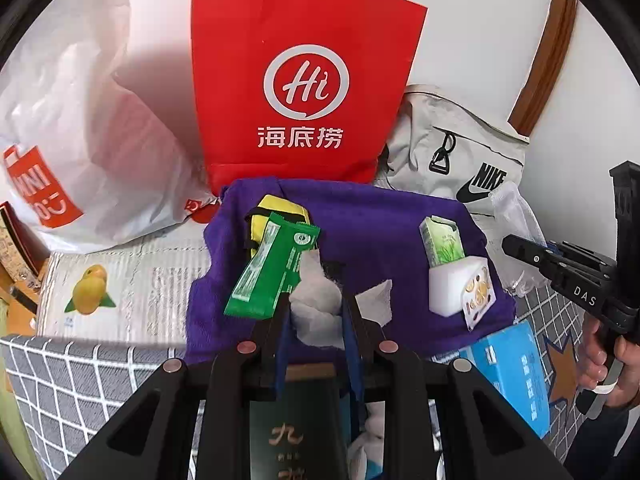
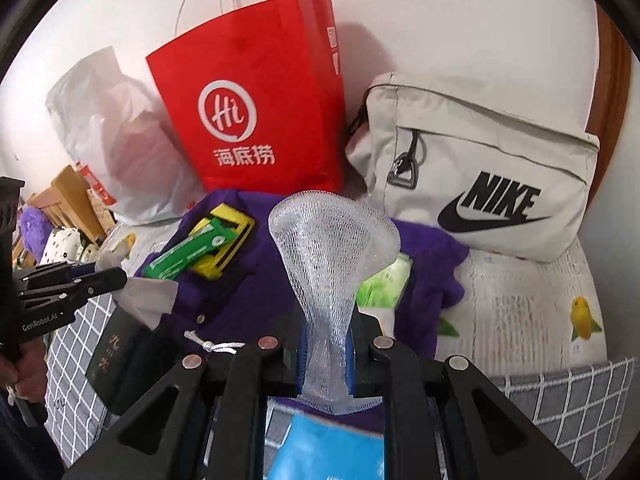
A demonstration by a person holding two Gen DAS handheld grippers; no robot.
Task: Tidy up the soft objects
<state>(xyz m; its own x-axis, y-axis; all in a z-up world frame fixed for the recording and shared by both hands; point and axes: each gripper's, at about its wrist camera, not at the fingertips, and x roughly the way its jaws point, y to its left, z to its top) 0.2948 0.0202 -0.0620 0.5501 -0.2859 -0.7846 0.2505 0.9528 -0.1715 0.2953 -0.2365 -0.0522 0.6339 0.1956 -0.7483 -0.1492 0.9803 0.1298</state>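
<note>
Gripping a crumpled white tissue [image 1: 318,308], the left gripper [image 1: 316,300] hangs over the purple cloth [image 1: 372,216], beside a green packet [image 1: 272,268]. The right gripper [image 2: 326,344] is clamped on a clear mesh sleeve [image 2: 328,248] that stands up before a red paper bag [image 2: 256,96] and a grey Nike bag [image 2: 480,160].

**A lived-in home, most likely a bedroom**

A grid-patterned grey quilt [image 1: 80,376] and a lemon-print mat [image 1: 120,292] cover a soft surface against a plain white wall [image 2: 440,12]. Along the far edge lean a red paper shopping bag [image 1: 296,80], a white plastic bag [image 1: 80,128] and a beige Nike bag [image 2: 480,168]. Plush toys [image 2: 60,240] sit at left.
</note>
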